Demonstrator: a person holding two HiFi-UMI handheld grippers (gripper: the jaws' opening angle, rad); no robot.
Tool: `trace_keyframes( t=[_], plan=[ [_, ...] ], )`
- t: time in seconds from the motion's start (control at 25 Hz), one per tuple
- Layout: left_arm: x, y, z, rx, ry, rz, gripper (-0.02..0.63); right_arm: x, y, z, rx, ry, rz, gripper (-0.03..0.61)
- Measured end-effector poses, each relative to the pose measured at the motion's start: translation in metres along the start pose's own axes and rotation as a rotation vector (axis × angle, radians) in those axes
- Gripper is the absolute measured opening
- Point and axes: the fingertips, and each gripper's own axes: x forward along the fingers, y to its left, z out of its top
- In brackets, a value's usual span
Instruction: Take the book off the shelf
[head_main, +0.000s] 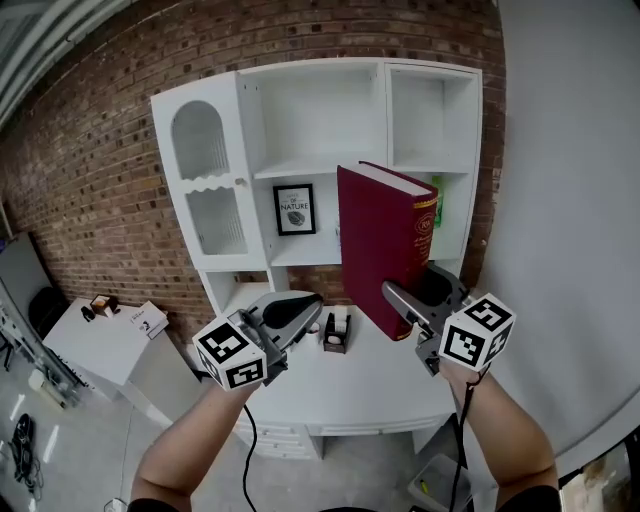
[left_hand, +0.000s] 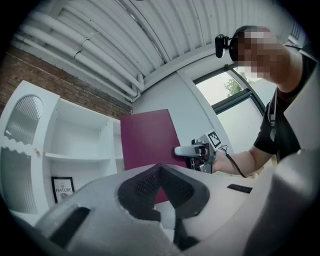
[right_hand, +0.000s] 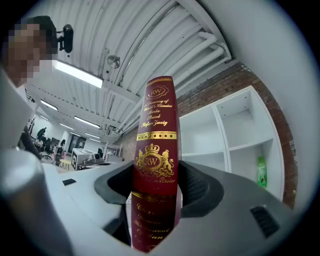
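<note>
A thick dark red book (head_main: 385, 245) with gold lettering on its spine (right_hand: 155, 145) stands upright in the air in front of the white shelf unit (head_main: 330, 165), clear of its shelves. My right gripper (head_main: 415, 297) is shut on the book's lower part, one jaw on each cover. In the left gripper view the book (left_hand: 147, 137) and the right gripper (left_hand: 192, 150) show ahead. My left gripper (head_main: 292, 312) hovers to the left of the book over the white desk top (head_main: 370, 385). Its pads (left_hand: 150, 185) meet, with nothing between them.
A framed "NATURE" print (head_main: 294, 209) stands in the middle shelf bay and a green bottle (head_main: 437, 200) in the right bay. A small dark-and-white object (head_main: 336, 330) sits on the desk between the grippers. A brick wall lies behind, and a low white table (head_main: 105, 340) at the left.
</note>
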Motion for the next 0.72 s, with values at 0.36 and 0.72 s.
trace_keyframes(
  t=[0.36, 0.72],
  plan=[
    [-0.067, -0.034, -0.023, -0.038, 0.01, -0.049, 0.008, -0.026, 0.078, -0.037, 0.024, -0.007, 0.011, 0.258],
    [-0.165, -0.091, -0.039, -0.097, 0.041, -0.143, 0.008, -0.047, 0.181, -0.058, 0.021, -0.009, -0.035, 0.256]
  ],
)
